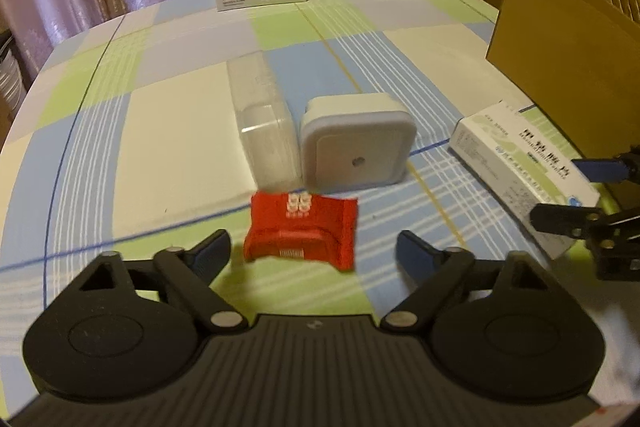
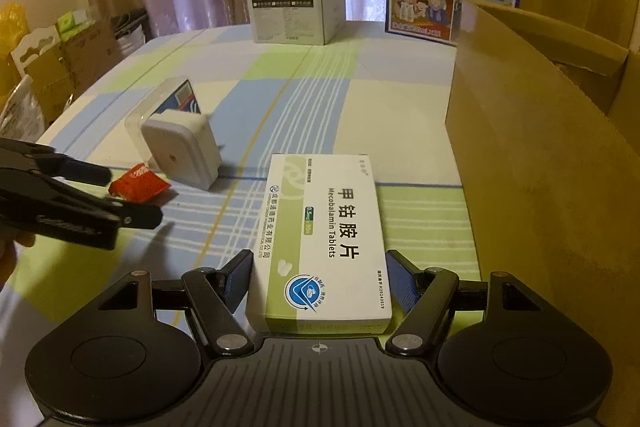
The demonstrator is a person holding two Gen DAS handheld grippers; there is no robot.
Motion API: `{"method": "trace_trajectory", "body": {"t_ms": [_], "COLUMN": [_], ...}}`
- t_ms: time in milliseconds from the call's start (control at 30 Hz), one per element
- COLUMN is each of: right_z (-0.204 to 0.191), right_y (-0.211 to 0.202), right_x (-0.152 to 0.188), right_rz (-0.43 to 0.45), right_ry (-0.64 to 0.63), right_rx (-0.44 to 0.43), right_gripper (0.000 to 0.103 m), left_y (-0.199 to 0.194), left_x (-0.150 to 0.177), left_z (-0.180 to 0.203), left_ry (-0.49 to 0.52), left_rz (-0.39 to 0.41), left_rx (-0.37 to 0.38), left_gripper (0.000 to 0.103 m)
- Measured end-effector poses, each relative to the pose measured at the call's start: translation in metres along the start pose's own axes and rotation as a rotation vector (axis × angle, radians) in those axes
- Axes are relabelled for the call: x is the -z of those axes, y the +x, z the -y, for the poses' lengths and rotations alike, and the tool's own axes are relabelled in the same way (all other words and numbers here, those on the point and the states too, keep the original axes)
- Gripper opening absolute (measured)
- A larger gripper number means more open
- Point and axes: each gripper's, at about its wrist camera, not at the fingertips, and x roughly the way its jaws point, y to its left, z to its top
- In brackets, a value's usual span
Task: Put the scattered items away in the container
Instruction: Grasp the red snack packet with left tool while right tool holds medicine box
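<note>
The left gripper (image 1: 314, 247) stands wide, a crinkly red sachet (image 1: 302, 229) between its jaws, untouched; beyond lie a clear plastic case (image 1: 264, 123) and rounded white plug (image 1: 356, 143).

The right gripper (image 2: 318, 277) brackets the flat cardboard tablet box (image 2: 324, 239), contact unclear. The cardboard container (image 2: 532, 147) stands right; seemingly nothing is stowed.

Checked tablecloth (image 1: 180, 131) (pastel) bears red packet (image 1: 302, 233), tablet box (image 2: 324, 239), white adapter (image 1: 356, 143)
</note>
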Motion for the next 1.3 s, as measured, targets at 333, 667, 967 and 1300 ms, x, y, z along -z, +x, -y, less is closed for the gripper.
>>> {"method": "trace_trajectory", "body": {"t_ms": [333, 667, 967, 1300], "right_z": [0.001, -0.008, -0.017, -0.031], "right_y": [0.0, -0.028, -0.066, -0.109], "right_x": [0.001, 0.004, 0.004, 0.022], "right_rz": [-0.002, 0.022, 0.097, 0.129], "right_ry": [0.017, 0.014, 0.006, 0.01], "right_rx": [-0.013, -0.044, -0.033, -0.038], "right_gripper": [0.068, 0.068, 0.068, 0.068], "left_y": [0.005, -0.046, -0.095, -0.146], "left_x": [-0.003, 0.029, 0.033, 0.046], "left_z": [0.0, 0.029, 0.043, 0.066], "left_ry": [0.014, -0.031, -0.098, -0.135], "left_rz": [-0.015, -0.036, 0.023, 0.053], "left_rx": [0.035, 0.071, 0.032, 0.01], "left_gripper": [0.046, 0.041, 0.041, 0.041]}}
